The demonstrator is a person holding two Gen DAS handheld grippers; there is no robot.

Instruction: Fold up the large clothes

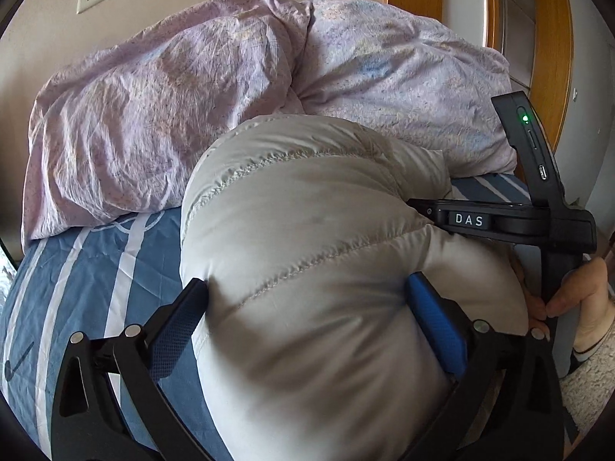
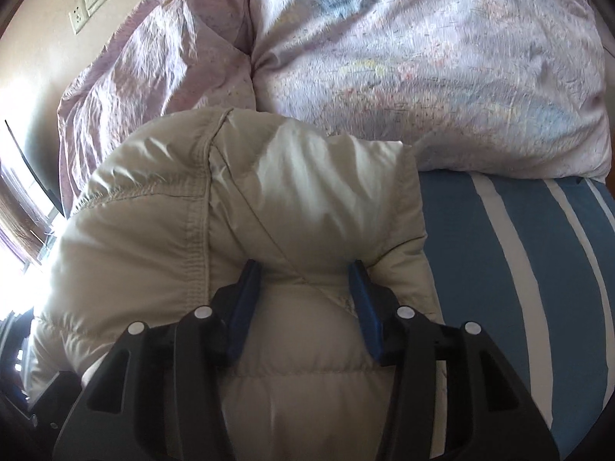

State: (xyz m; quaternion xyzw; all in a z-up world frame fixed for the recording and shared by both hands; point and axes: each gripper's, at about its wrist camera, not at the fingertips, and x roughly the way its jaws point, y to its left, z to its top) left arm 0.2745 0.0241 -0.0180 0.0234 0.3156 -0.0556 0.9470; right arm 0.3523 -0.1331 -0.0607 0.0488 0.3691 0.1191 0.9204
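Now the puffy quilted cream jacket lies bunched up.

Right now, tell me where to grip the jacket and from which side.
Grip the jacket at a quilted bulge near its edge, coming from the near side, level with the bed. The padding is puffy and rounded, so it needs wide jaws that squeeze a whole roll. Both the left gripper and the right gripper straddle it that way.
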